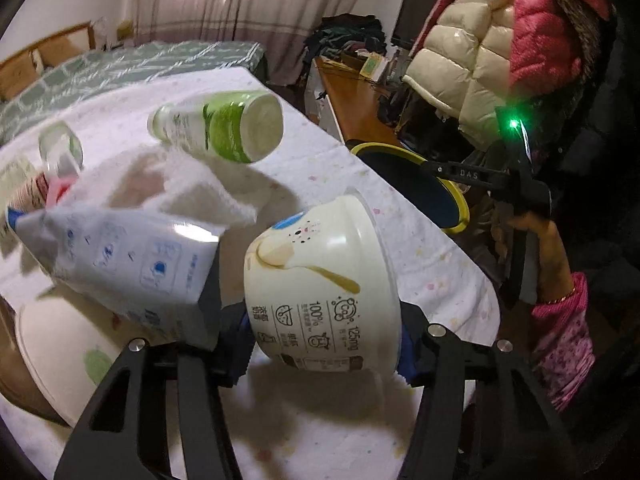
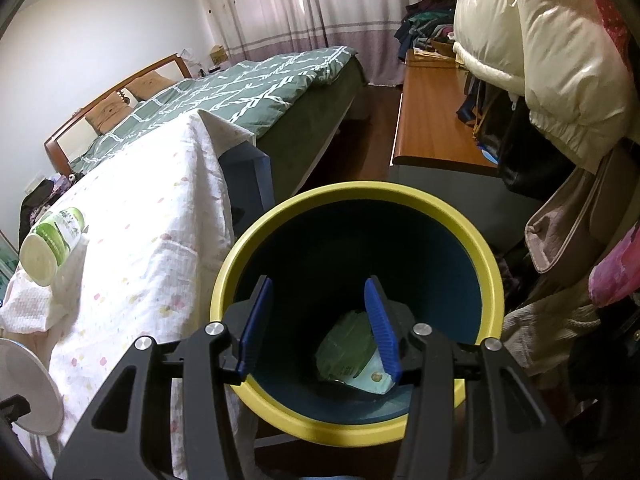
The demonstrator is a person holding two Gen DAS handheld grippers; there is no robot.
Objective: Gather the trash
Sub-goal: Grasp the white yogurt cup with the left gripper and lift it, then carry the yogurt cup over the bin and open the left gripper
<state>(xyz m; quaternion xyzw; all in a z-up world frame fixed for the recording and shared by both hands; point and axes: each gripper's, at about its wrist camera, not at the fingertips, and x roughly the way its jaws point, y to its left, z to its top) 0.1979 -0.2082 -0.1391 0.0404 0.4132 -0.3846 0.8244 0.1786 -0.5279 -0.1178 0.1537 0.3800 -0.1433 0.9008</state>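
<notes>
Cream plastic yoghurt cup (image 1: 322,284) held between the left gripper (image 1: 324,344) fingers, frame centre.

One green wrapper (image 2: 352,350) is binned in the yellow-rimmed bin (image 2: 356,196); right gripper (image 2: 318,326) is spread, empty. Green-labelled bottle (image 1: 224,128) and white carton (image 1: 128,264) remain at left.

Your views are evenly lit by daylight through the curtains (image 2: 304,12), with fisheye bending and dark corners, motion blur on the left wrist's carton (image 1: 120,264), glare on the puffy jacket (image 1: 472,52), and soft shadows on the tablecloth (image 1: 352,184).

Bottle (image 2: 52,244) on table (image 2: 160,216) — bin (image 2: 356,196) beside it.
</notes>
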